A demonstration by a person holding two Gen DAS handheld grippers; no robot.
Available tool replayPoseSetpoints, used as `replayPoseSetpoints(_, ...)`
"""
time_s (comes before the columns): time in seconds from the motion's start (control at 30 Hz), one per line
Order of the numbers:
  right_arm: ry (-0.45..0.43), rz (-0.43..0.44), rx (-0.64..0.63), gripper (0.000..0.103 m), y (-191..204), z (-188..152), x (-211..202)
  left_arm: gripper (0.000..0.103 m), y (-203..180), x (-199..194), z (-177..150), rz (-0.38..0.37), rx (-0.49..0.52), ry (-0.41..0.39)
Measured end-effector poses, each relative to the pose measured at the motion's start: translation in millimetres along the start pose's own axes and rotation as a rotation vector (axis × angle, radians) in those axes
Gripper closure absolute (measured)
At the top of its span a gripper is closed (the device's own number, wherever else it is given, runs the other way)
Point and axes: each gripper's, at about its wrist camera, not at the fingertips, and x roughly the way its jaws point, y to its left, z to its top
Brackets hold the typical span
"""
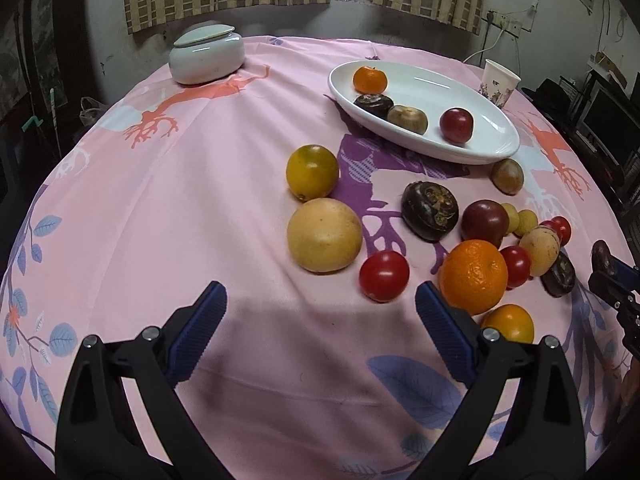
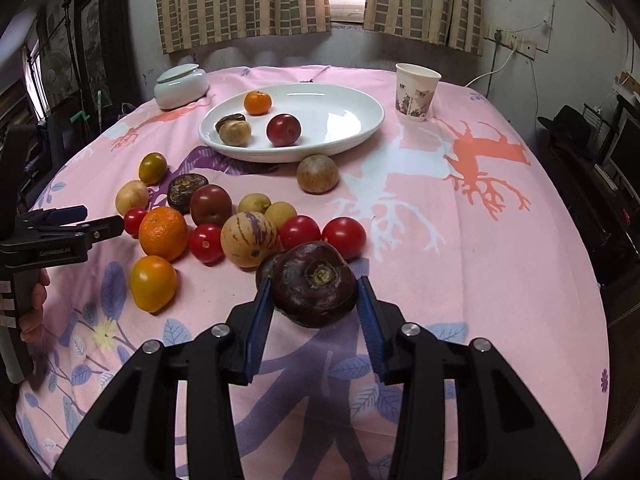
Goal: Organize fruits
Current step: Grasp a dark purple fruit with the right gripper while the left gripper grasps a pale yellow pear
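Observation:
My right gripper is shut on a dark purple water chestnut and holds it just above the pink cloth. A white oval plate at the back holds a small orange, a red plum and two brown fruits. Loose fruit lies in a cluster on the cloth: an orange, cherry tomatoes, a striped melon-like fruit. My left gripper is open and empty, near a tomato and a pale round fruit. The right gripper also shows at the left wrist view's right edge.
A white lidded ceramic jar stands at the back left of the round table. A paper cup stands behind the plate on the right. Curtains and a wall lie beyond the table's far edge. Dark furniture stands to the right.

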Motion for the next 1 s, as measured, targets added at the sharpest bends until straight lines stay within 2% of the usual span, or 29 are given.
replayPoseSetpoints(0.27, -0.016, 0.016, -0.043, 0.061, 12.6, -1.4, -4.4, 0.007, -11.7, 6.7, -4.8, -0.071, 0.027, 0.022)
replayPoseSetpoints(0.4, -0.026, 0.024, -0.051, 0.061, 14.9, -1.6, -6.8, 0.007, -2.4, -0.9, 2.2, -0.032, -0.003, -0.044)
replayPoseSetpoints(0.53, -0.028, 0.029, -0.051, 0.061, 15.3, -1.8, -7.5, 0.007, 15.8, 0.8, 11.3, 0.012, -0.069, -0.063)
replayPoseSetpoints(0.67, -0.026, 0.04, -0.049, 0.061, 15.4, -1.8, -6.8, 0.008, 25.6, 18.5, 13.4, 0.028, -0.137, 0.006)
replayPoseSetpoints(0.8, -0.015, 0.044, -0.048, 0.061, 15.3, -2.7, -4.9, 0.012, 24.7, 18.4, 21.1, -0.021, -0.185, 0.038)
replayPoseSetpoints(0.9, -0.01, 0.048, -0.046, 0.061, 15.4, -3.4, -3.2, 0.022, 20.6, 29.6, 29.2, -0.038, -0.188, 0.08)
replayPoseSetpoints(0.97, -0.007, 0.047, -0.045, 0.061, 15.0, -3.2, -2.1, 0.036, 22.8, 37.0, 35.8, -0.045, -0.221, 0.11)
replayPoseSetpoints(1.0, -0.006, 0.046, -0.044, 0.061, 14.7, -3.1, -1.7, 0.037, 23.7, 41.9, 38.8, -0.049, -0.234, 0.136)
